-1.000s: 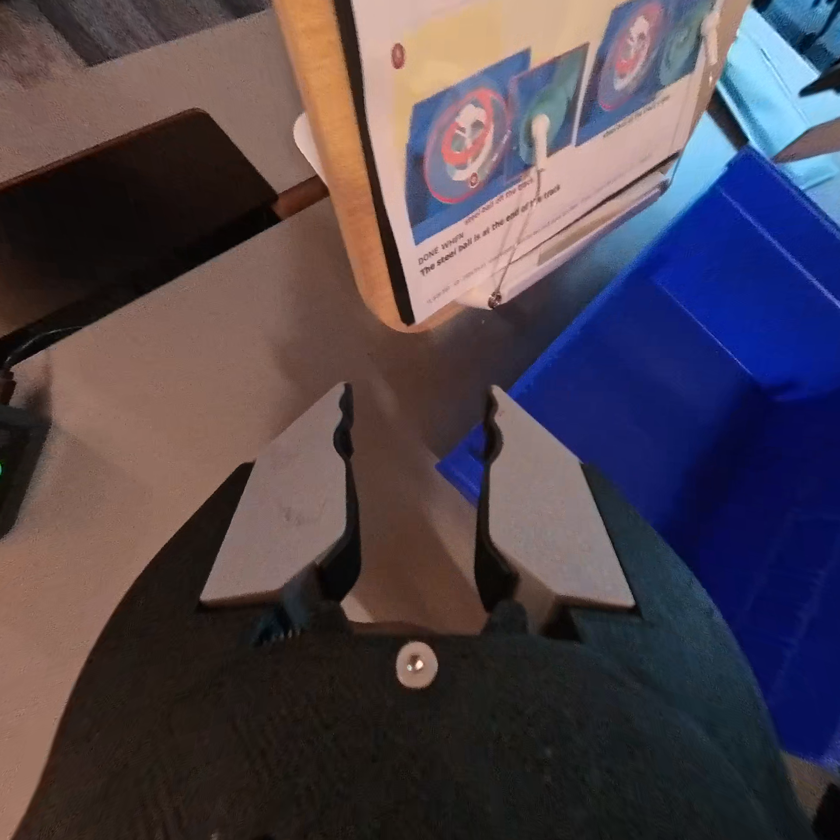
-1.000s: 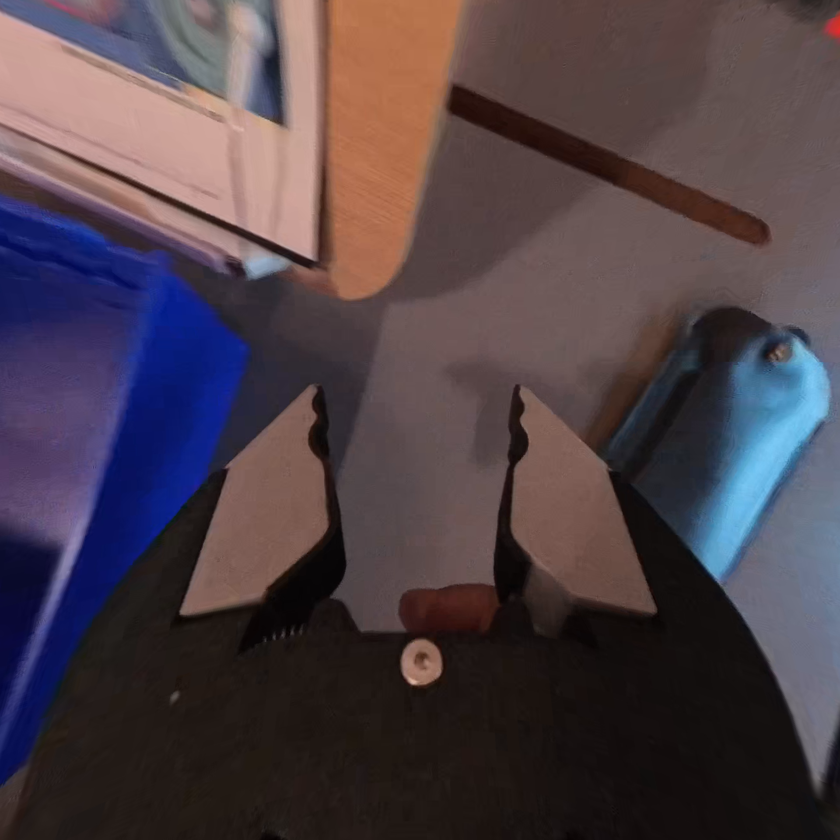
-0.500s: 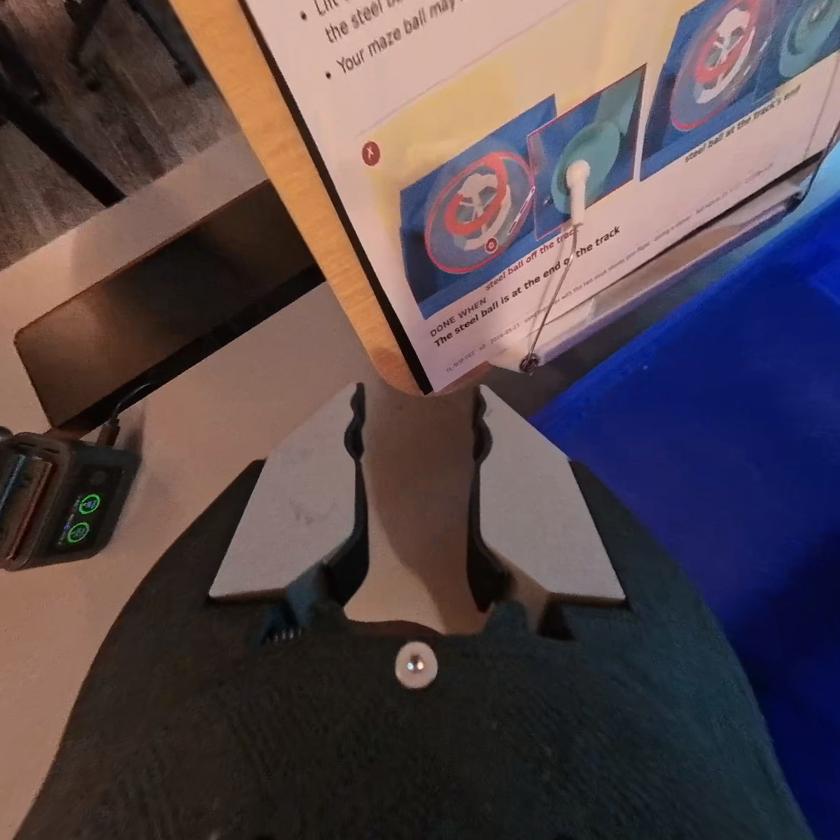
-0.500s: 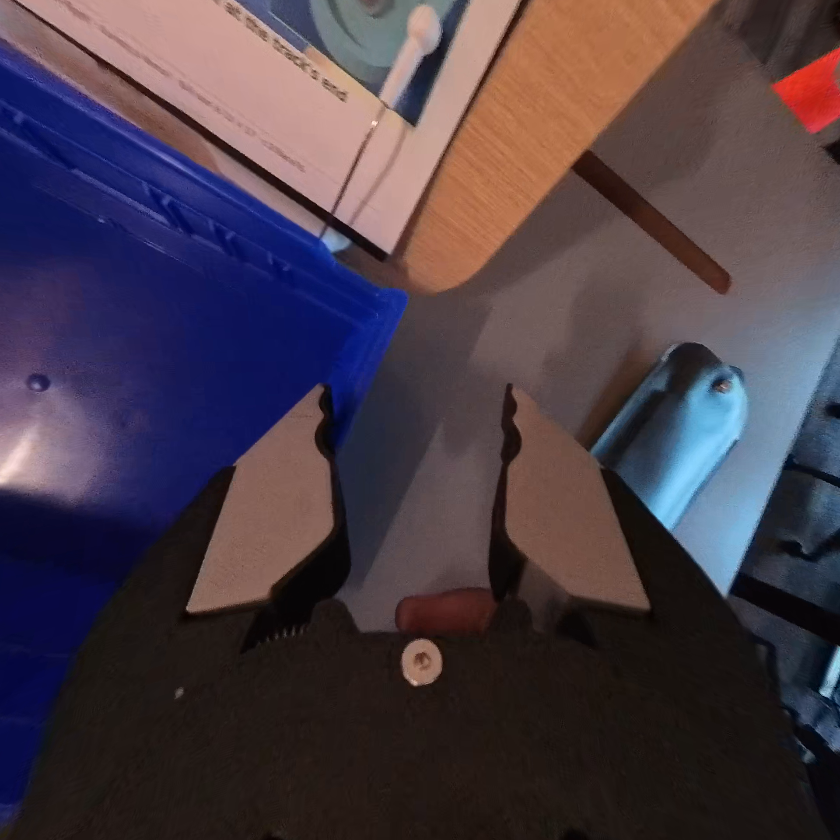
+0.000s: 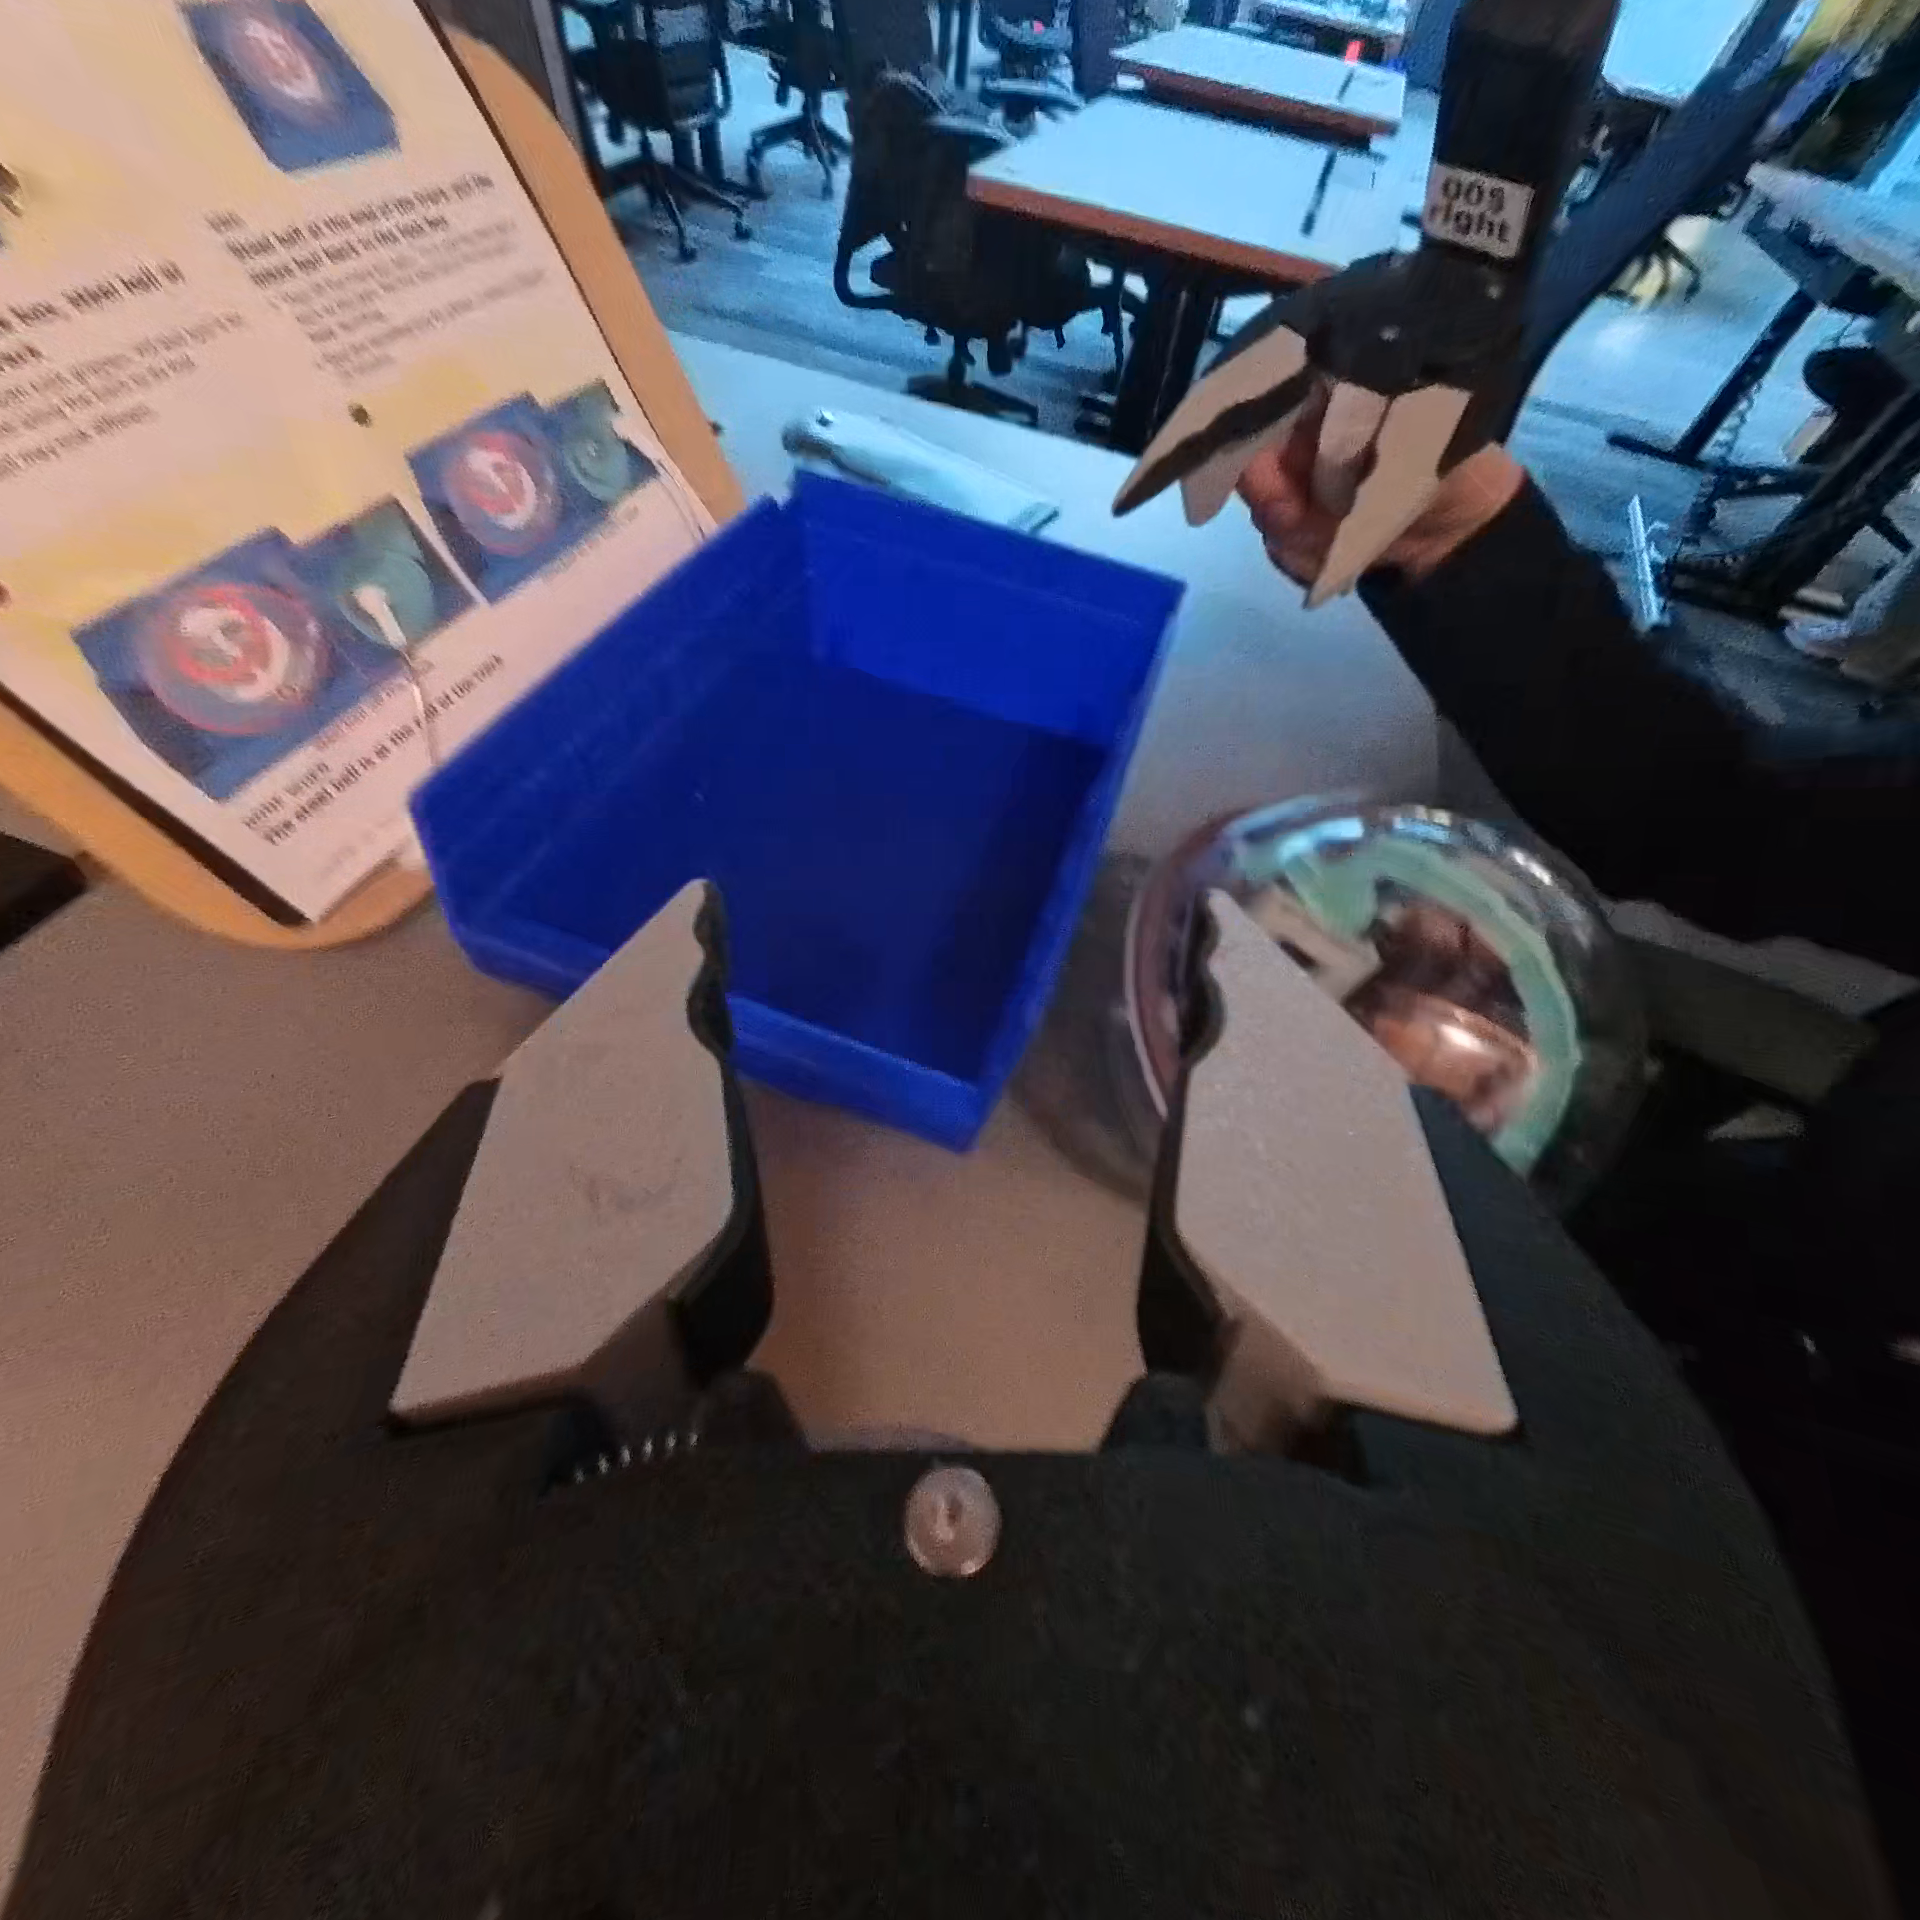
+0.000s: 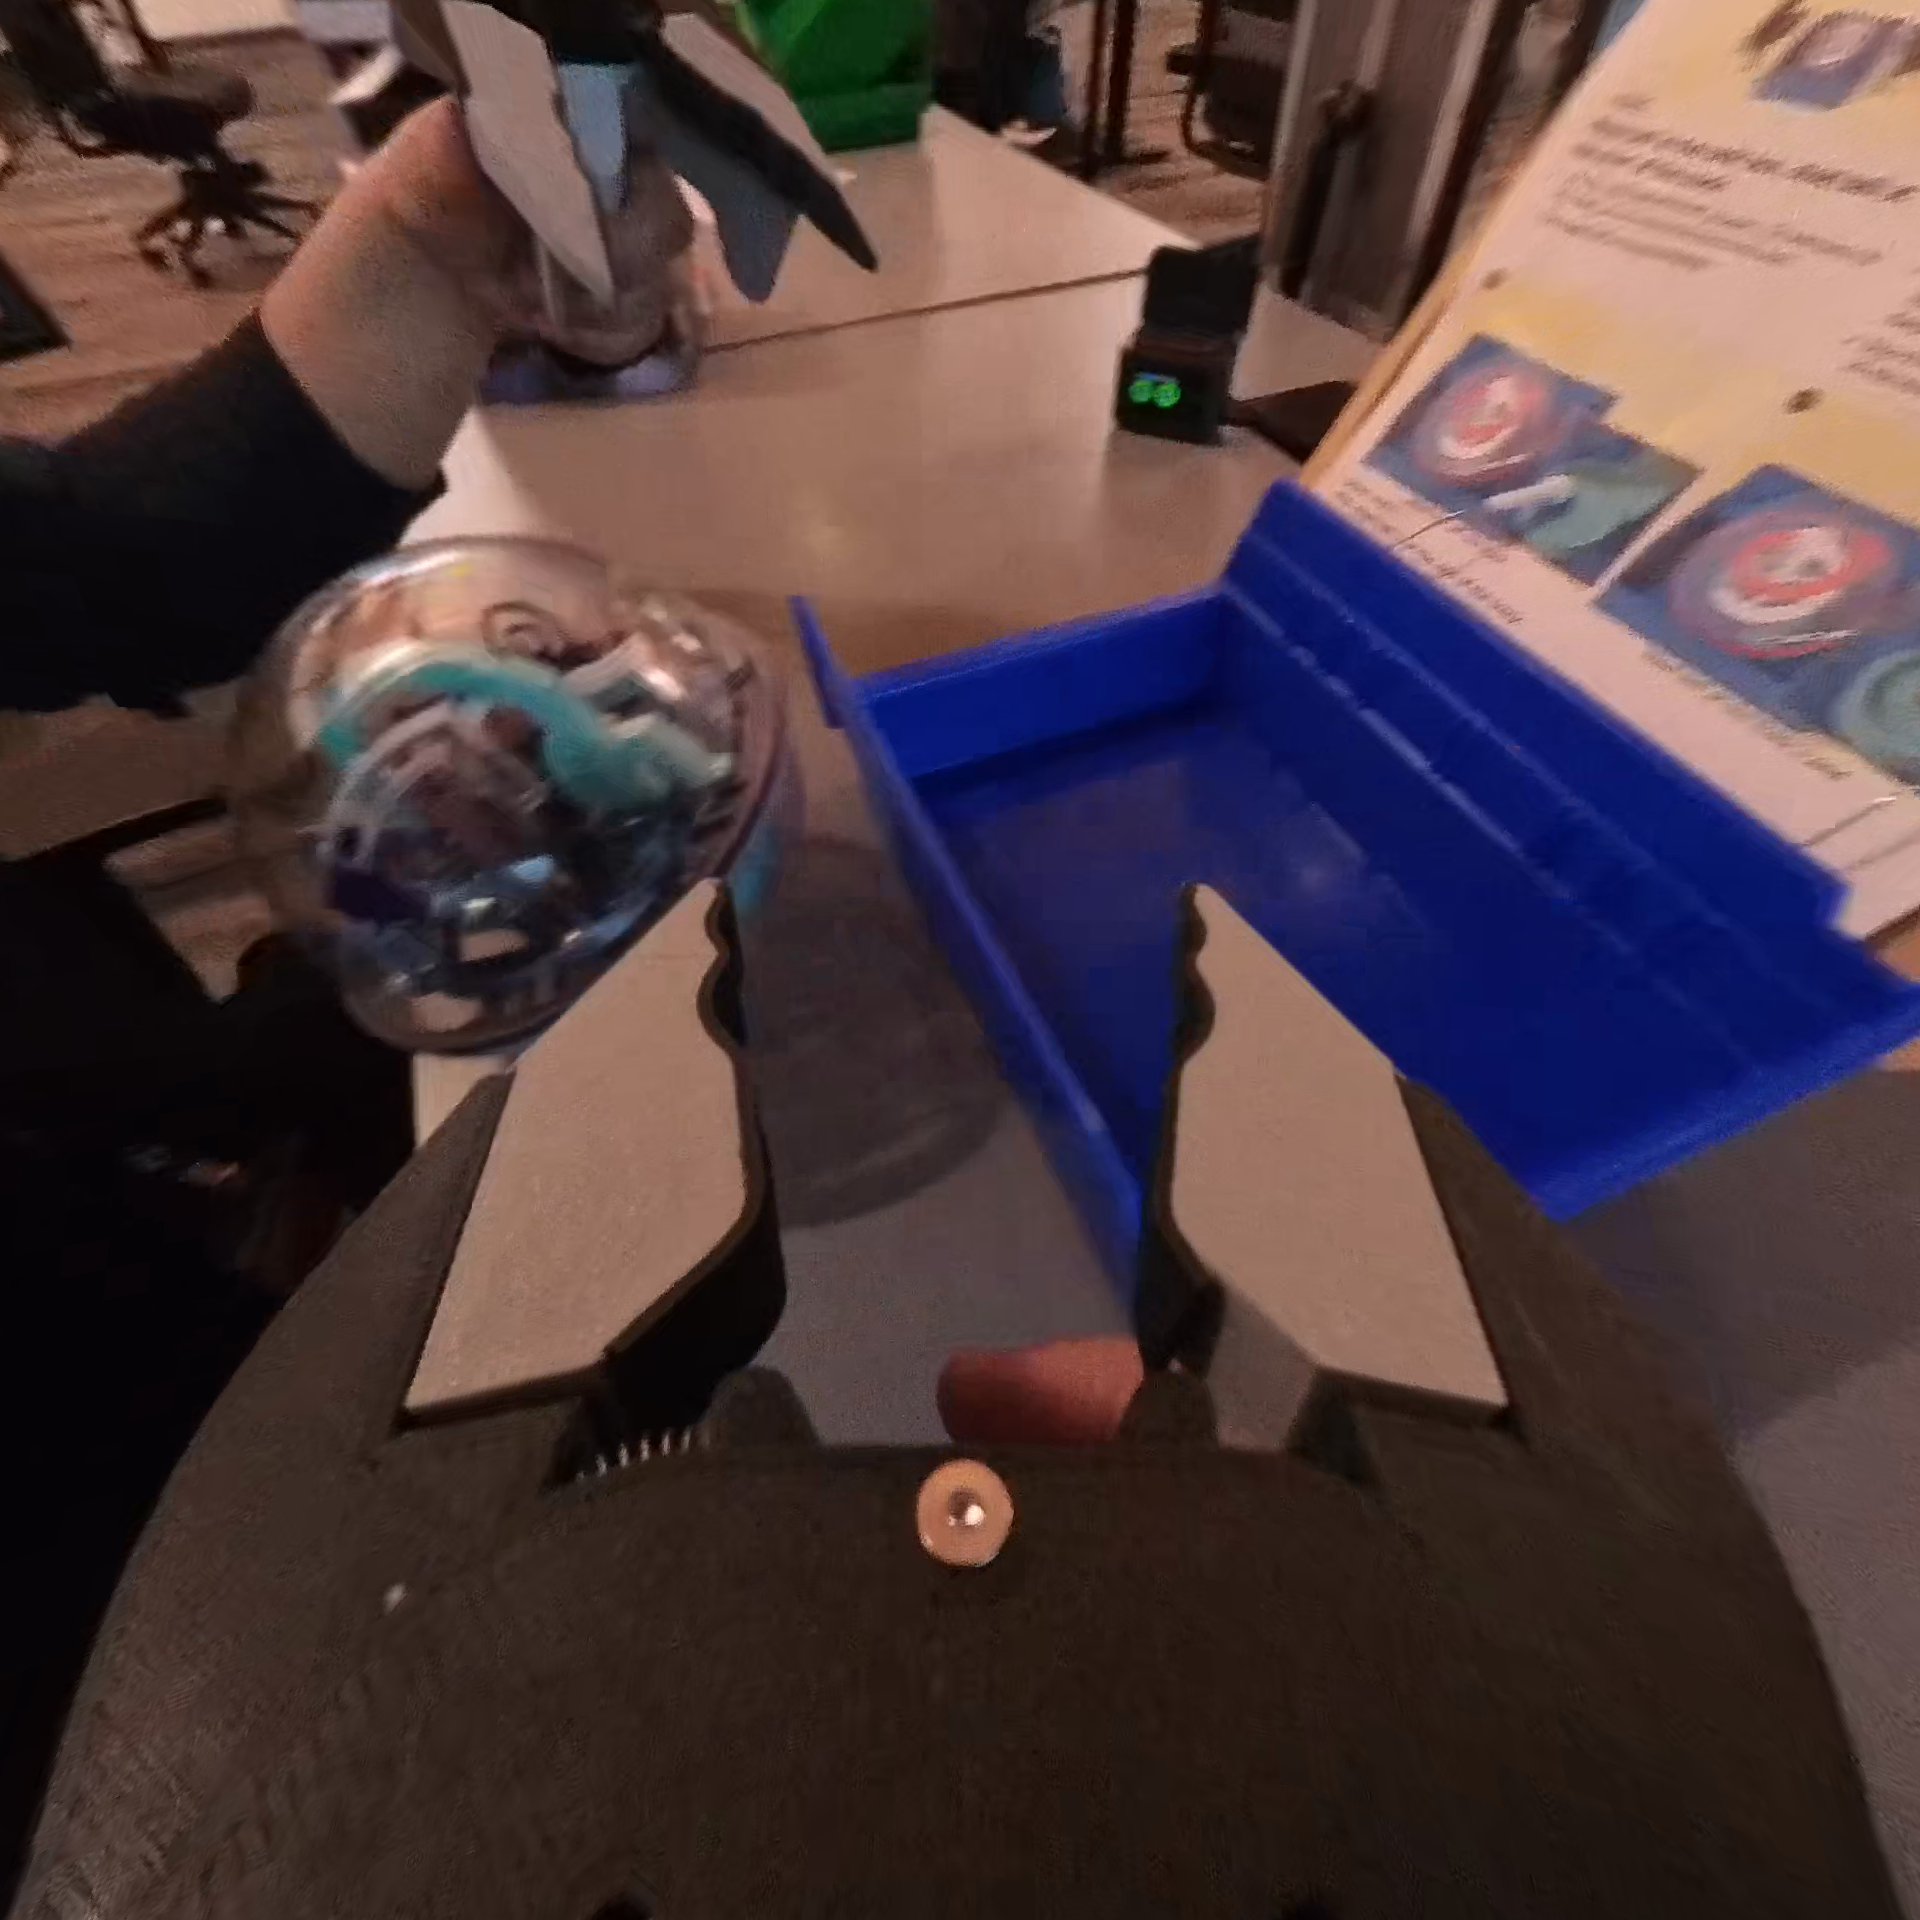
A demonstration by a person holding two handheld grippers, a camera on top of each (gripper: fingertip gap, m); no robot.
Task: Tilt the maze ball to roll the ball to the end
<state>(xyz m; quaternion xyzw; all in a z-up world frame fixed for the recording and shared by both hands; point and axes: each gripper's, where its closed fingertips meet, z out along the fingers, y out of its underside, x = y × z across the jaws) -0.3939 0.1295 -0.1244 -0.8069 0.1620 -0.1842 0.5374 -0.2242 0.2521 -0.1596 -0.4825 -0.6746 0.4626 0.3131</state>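
Both grippers are raised above the grey desk (image 6: 935,488), jaws spread wide and holding nothing. Judging by this, the approach is in hand: the clear plastic maze ball (image 6: 499,790) sits on the desk just beside the empty blue plastic bin (image 6: 1351,852). Next, left gripper (image 5: 956,925) and right gripper (image 6: 956,925) must descend and clasp it from opposite sides.

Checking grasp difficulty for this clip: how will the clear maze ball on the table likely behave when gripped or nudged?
The maze ball is round, so it probably rolls if nudged. Its glossy clear shell looks rigid and likely slippery against flat fingers. Hollow, so probably light.
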